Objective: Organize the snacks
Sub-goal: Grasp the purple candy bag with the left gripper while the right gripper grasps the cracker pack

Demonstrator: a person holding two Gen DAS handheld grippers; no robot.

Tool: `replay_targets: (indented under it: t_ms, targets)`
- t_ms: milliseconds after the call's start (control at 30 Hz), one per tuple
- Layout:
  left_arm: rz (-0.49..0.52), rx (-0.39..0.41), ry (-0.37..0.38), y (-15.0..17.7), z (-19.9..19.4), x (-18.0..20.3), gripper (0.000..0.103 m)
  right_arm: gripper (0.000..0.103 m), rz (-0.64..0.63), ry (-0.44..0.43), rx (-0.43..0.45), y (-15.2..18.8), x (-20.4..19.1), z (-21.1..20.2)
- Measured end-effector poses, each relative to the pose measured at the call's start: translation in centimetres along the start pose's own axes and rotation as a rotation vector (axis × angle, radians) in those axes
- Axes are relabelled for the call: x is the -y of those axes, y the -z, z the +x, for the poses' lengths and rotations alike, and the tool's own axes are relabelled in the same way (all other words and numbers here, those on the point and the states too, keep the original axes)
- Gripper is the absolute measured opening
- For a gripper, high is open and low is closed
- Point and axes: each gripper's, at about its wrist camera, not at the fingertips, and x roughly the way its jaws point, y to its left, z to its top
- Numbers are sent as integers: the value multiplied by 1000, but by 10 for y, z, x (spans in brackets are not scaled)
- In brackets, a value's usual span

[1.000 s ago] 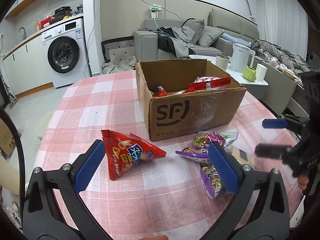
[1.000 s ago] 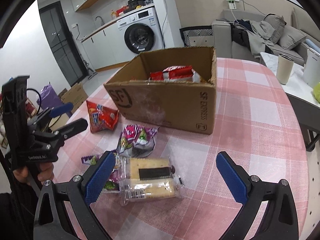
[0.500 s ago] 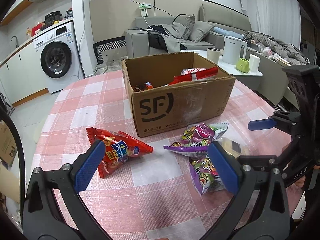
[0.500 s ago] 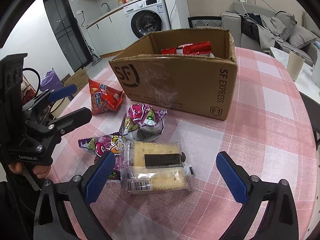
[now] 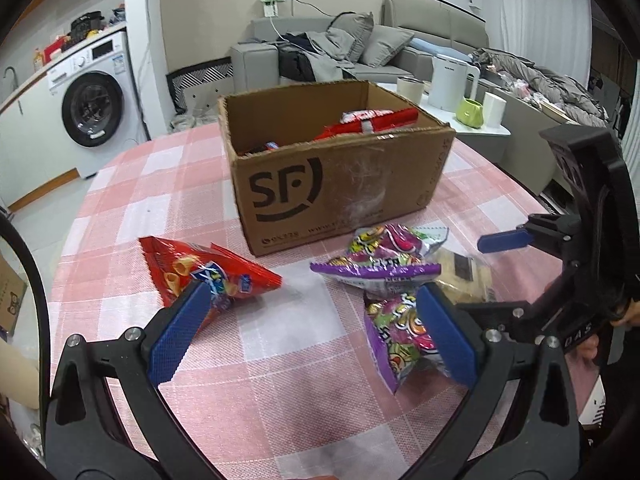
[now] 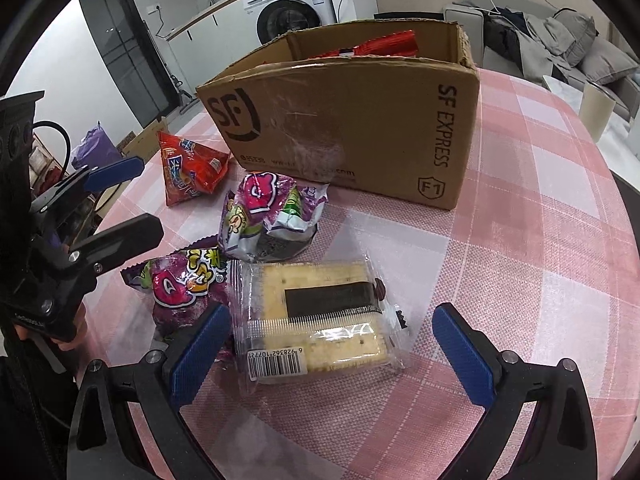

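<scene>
Both tongs, left [image 5: 312,330] and right [image 6: 332,350], gape empty; cardboard box [image 5: 340,184] holds red packets [image 5: 372,120].

Open left tongs [image 5: 312,334], snacks, cardboard box [image 5: 336,168]

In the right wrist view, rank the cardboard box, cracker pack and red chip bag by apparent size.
1. cardboard box, by far.
2. cracker pack.
3. red chip bag.
The cracker pack lies nearest the camera, so its lead over the bag is unsure.
</scene>
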Motion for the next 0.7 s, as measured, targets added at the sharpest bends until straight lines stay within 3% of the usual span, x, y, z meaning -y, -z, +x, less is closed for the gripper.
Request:
replay_targets:
  t_ms: [533, 700]
  targets:
    - [77, -83, 118, 16, 19, 27, 102, 103, 24, 22, -18, 2, 18, 4]
    - [89, -104, 122, 20, 22, 30, 102, 103, 26, 18, -17, 6, 23, 3]
